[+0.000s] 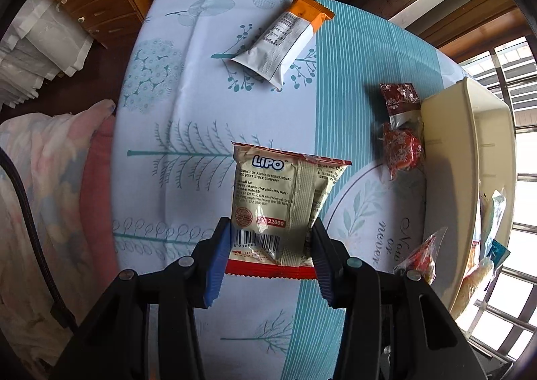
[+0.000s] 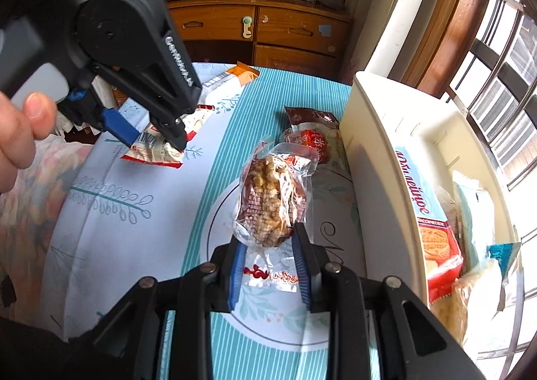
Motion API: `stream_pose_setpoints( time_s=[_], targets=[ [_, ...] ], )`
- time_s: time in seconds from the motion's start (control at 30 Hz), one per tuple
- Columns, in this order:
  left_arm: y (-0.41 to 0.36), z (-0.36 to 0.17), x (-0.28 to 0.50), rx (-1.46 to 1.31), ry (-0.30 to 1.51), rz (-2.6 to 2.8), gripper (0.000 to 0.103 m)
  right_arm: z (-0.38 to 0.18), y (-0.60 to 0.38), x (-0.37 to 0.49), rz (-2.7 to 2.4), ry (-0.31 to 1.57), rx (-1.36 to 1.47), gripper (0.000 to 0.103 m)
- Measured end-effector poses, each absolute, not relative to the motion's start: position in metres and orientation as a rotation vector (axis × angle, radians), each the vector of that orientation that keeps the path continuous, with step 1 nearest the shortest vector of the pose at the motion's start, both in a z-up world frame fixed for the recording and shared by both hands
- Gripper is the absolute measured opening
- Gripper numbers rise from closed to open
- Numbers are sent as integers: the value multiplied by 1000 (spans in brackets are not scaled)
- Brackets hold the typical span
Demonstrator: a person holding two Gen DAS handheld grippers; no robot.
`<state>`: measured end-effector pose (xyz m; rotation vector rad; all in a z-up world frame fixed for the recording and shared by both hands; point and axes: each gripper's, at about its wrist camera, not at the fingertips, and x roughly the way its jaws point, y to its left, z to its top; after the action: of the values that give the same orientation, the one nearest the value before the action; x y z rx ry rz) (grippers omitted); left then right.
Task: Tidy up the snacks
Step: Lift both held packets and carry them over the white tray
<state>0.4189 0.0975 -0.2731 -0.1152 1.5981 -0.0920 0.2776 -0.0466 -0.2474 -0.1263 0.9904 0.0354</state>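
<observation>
L hand-held gripper [image 1: 270, 245] pinched Lipo packet [image 1: 285, 192]; R hand-held gripper [image 2: 270, 266] clamped nut bar [image 2: 272, 203] by wrapper tail (slippery). Bar could slip before bin [image 2: 379, 158], 3 o'clock.

A home room; wooden dresser [image 2: 255, 31], bedding [image 1: 43, 185], patterned tablecloth [image 1: 188, 84], barred window [image 2: 503, 54].

Light: daylight via barred window [image 1: 513, 178], right side; scene bright.
Glare: panes blown out white.
Shadows: soft, fall left of bin [image 2: 386, 131].
Blur: thumb [image 2: 32, 111] soft, close.
Distortion: strong fisheye, dark corners.
</observation>
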Motion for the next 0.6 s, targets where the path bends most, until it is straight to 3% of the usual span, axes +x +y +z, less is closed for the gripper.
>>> stream_pose_setpoints(
  time_s=[0.6],
  targets=[
    [121,-171,307,-163,1418,-298,44,-183,-18,204,4,887,-112,27]
  ],
)
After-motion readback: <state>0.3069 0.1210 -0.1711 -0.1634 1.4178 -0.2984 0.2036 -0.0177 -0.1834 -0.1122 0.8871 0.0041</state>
